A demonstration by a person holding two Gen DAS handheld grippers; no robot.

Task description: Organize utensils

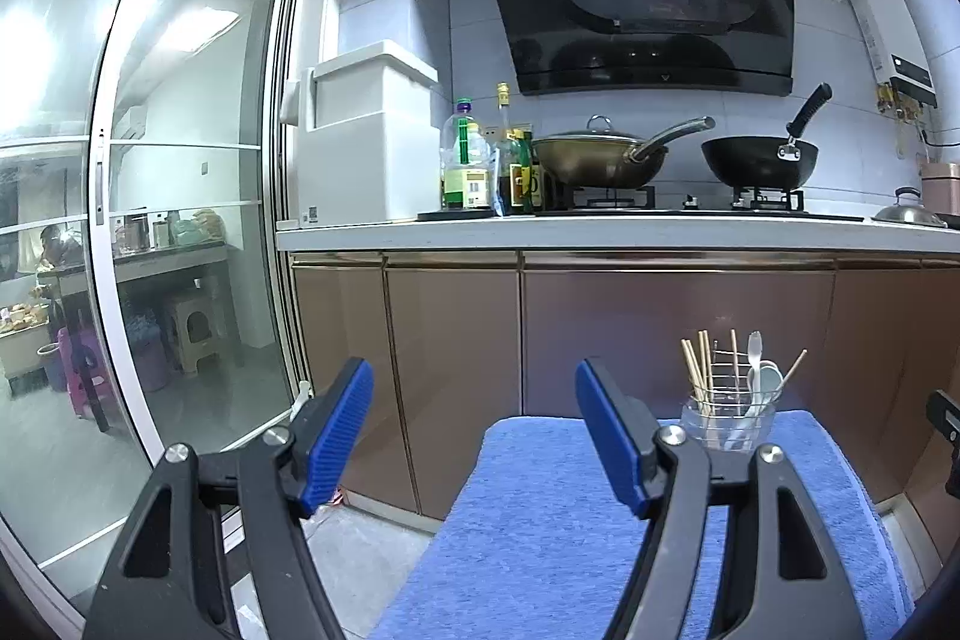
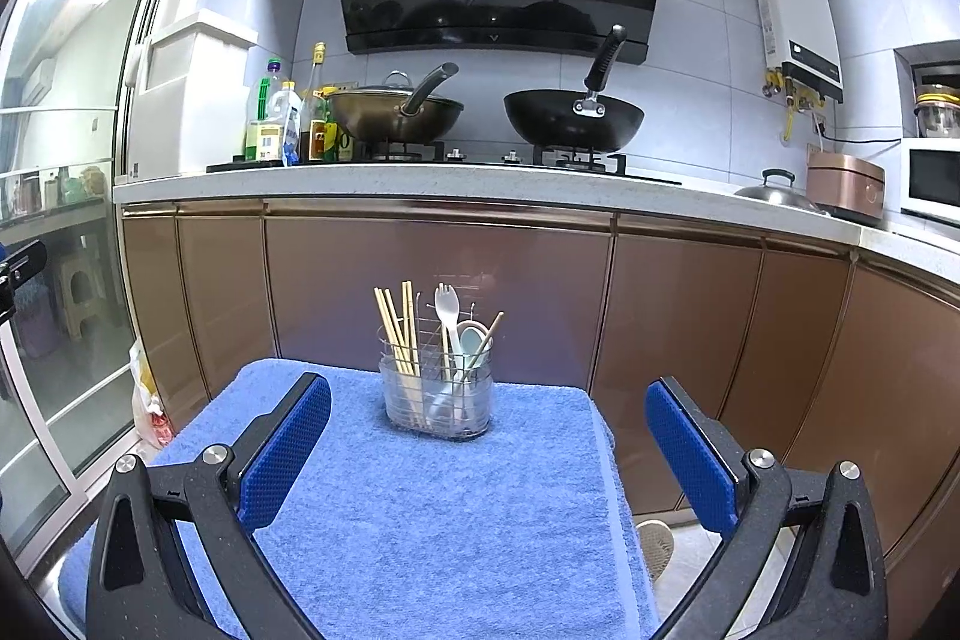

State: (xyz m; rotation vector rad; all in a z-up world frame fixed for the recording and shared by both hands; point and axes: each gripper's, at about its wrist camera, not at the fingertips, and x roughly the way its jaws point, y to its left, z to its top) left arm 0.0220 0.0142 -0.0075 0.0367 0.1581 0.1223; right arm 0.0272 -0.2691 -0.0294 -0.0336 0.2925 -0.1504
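Observation:
A clear utensil holder (image 2: 438, 397) stands at the far end of a blue towel (image 2: 420, 520). Chopsticks (image 2: 399, 328) stand in its left side. A white fork (image 2: 447, 316), a pale spoon (image 2: 471, 340) and one more stick stand in its right side. My right gripper (image 2: 489, 454) is open and empty, above the towel and short of the holder. My left gripper (image 1: 474, 436) is open and empty, off the towel's left edge (image 1: 540, 532). In the left wrist view the holder (image 1: 729, 418) is to its right.
Brown cabinet doors (image 2: 432, 280) rise right behind the towel, under a white counter (image 2: 420, 181) with two woks and bottles. A glass sliding door (image 1: 180, 160) is on the left. A bag (image 2: 147, 400) lies on the floor left of the towel.

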